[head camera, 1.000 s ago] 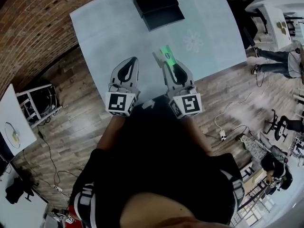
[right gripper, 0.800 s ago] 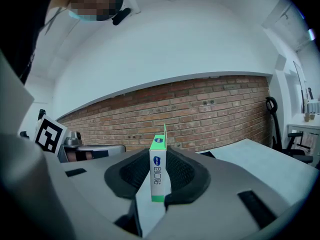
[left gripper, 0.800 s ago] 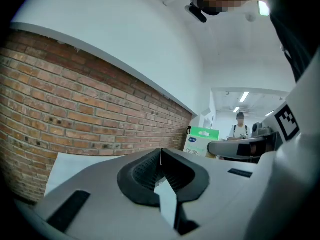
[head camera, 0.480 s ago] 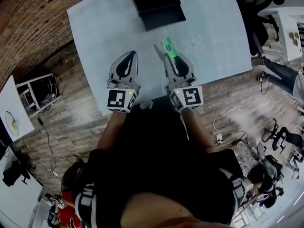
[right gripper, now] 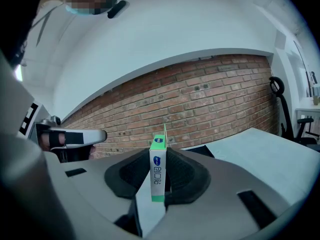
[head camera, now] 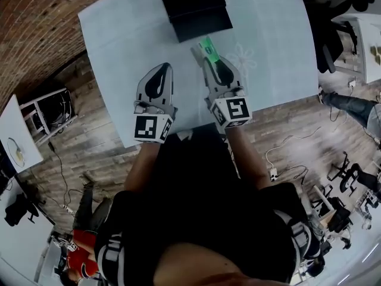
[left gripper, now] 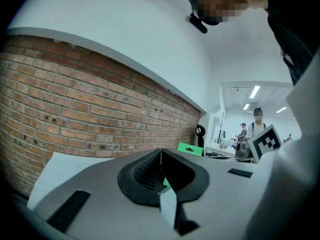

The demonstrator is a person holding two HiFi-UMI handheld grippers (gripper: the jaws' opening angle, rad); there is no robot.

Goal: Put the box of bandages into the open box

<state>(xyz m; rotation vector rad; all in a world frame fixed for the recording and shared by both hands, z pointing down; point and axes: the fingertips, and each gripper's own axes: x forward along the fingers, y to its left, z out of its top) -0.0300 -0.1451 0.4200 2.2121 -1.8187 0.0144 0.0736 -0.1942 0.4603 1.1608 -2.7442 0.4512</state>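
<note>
You're clamping the bandage box [right gripper: 157, 176] edge-on in the R gripper [head camera: 207, 58] jaws, long axis pointing fwd past the tips. The open box [head camera: 195, 11] is sitting on the table [head camera: 119, 40] just ahead, slightly left. L gripper [head camera: 162, 69] jaws are sitting together, empty.

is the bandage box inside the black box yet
Out. The bandage box is pinched in the right claw, held just short of the black box, not inside it.
</note>
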